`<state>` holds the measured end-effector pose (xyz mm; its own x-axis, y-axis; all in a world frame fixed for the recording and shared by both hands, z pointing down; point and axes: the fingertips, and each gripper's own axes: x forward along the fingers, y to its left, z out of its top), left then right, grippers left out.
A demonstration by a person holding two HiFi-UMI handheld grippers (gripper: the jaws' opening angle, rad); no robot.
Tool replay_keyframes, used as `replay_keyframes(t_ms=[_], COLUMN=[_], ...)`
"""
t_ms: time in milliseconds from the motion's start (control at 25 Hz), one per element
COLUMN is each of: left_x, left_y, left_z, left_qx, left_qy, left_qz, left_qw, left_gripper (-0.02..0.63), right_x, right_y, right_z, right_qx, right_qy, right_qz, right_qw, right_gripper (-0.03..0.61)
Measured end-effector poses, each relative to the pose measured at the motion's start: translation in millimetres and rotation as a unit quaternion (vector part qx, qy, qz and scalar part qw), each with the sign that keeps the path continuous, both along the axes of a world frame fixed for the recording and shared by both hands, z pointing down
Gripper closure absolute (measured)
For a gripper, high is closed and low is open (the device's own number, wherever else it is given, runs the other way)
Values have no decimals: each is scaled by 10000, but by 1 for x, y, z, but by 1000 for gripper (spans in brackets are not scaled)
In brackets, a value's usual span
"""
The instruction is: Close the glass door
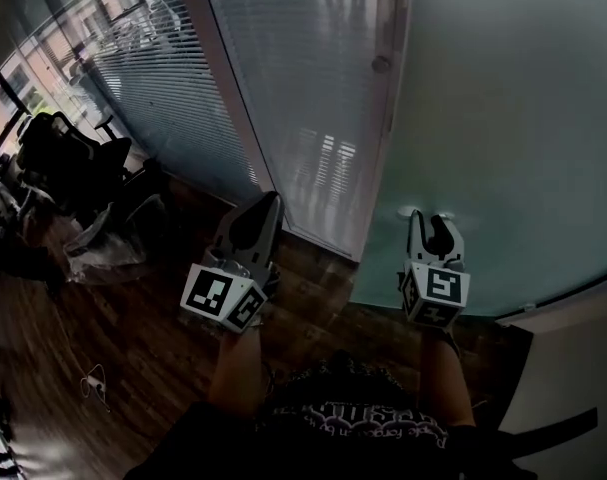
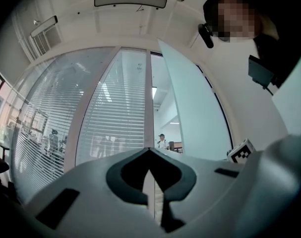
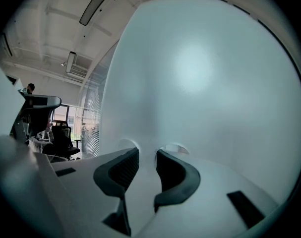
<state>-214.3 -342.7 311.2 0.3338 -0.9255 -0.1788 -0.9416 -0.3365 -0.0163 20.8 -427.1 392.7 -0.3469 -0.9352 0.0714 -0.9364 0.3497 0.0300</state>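
The frosted glass door (image 1: 503,118) stands ajar on the right of the head view, its free edge (image 1: 391,118) running down beside a glass panel with blinds (image 1: 303,88). My right gripper (image 1: 430,216) is open, its tips at the door's frosted face low down, with nothing between the jaws. In the right gripper view the frosted pane (image 3: 205,73) fills the frame just beyond the gripper (image 3: 147,152). My left gripper (image 1: 273,200) is shut and empty, and it points at the foot of the blinds panel. The left gripper view shows the gripper (image 2: 149,149) facing the door frame post (image 2: 148,103), with the door (image 2: 200,118) to its right.
Black office chairs (image 1: 63,158) and a clear plastic bag (image 1: 103,243) stand on the dark wooden floor (image 1: 153,358) to the left. A white wall corner (image 1: 573,368) sits at the lower right. A person (image 2: 162,141) stands far off beyond the doorway.
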Motion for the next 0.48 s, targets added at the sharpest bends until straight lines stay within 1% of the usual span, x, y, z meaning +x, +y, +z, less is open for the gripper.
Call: replay_keyframes(t_ms=[200,480], left_x=[8,2], left_y=[-17,-34], left_z=[-4,-2], left_qx=[14,-5], left_qy=[-12,16], left_qz=[35,-24], left_qw=[10000,10000], left_gripper=[612,612], right_x=[-2,-4], right_y=[-17,-37], right_z=[3,0], right_qx=[-150,-162], right_qy=[-44,13], right_qz=[-55,18], right_qw=[9999,9999], right_gripper=[466,466])
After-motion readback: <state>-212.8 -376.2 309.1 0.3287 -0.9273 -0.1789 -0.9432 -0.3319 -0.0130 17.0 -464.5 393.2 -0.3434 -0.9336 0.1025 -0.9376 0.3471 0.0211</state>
